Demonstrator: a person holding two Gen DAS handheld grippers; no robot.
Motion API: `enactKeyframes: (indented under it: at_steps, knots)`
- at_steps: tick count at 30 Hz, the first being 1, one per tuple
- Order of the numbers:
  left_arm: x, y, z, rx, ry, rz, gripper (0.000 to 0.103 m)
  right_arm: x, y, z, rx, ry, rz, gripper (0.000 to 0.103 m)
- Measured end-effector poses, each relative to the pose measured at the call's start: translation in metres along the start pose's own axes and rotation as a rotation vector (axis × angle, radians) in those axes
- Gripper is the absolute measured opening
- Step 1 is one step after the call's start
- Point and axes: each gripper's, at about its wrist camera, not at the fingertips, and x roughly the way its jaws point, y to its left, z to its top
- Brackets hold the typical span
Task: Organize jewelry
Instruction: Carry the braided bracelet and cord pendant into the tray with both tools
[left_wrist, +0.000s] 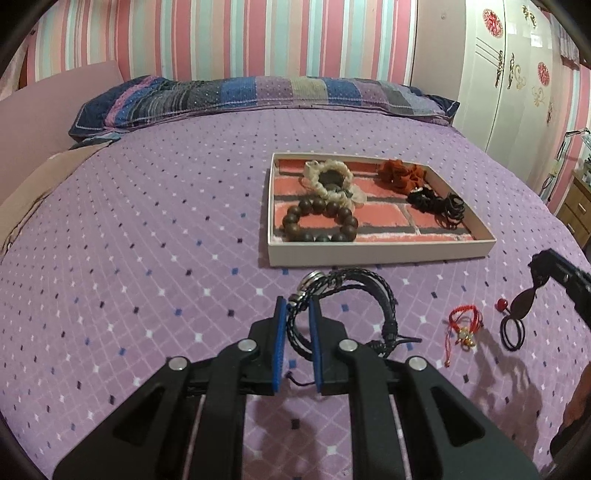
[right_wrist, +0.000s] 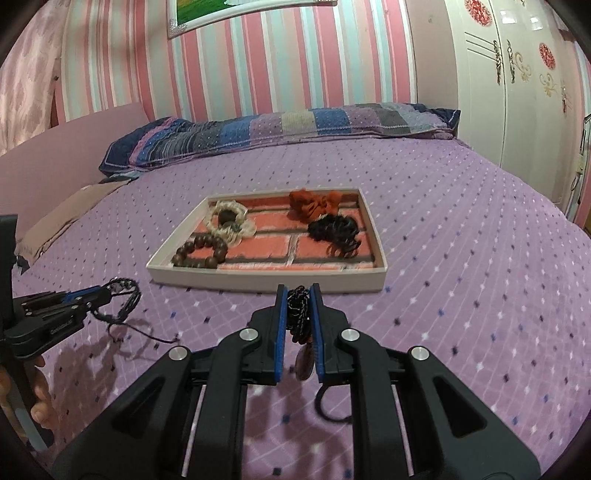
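I've got both grippers clamped — left gripper (left_wrist: 297, 314) on the braided leather bracelet (left_wrist: 354, 295), right gripper (right_wrist: 298, 306) on the pendant hair tie (right_wrist: 298, 314) — lifted clear, bound for the tray (left_wrist: 380, 254).

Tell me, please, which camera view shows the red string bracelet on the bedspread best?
The left wrist view: the red string bracelet lies in plain sight on the bedspread, right of the left gripper. The right wrist view does not show it.
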Motion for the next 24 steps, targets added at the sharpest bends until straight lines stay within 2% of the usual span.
enactKeyframes:
  at_steps: [6, 15, 19, 24]
  knots:
    - [-0.005, -0.008, 0.039, -0.005, -0.032, -0.013, 0.013, 0.008, -0.005, 0.035, -0.06, -0.034, -0.038, 0.013]
    - [0.012, -0.034, 0.097, 0.025, -0.093, -0.022, 0.013, 0.059, -0.009, 0.078, -0.101, -0.04, -0.063, 0.013]
    - [0.037, -0.043, 0.114, 0.044, -0.086, -0.005, 0.013, 0.087, -0.008, 0.088, -0.11, -0.023, -0.073, 0.013]
    - [0.076, -0.039, 0.111, 0.03, -0.037, 0.025, 0.013, 0.118, -0.009, 0.084, -0.114, 0.008, -0.08, 0.013]
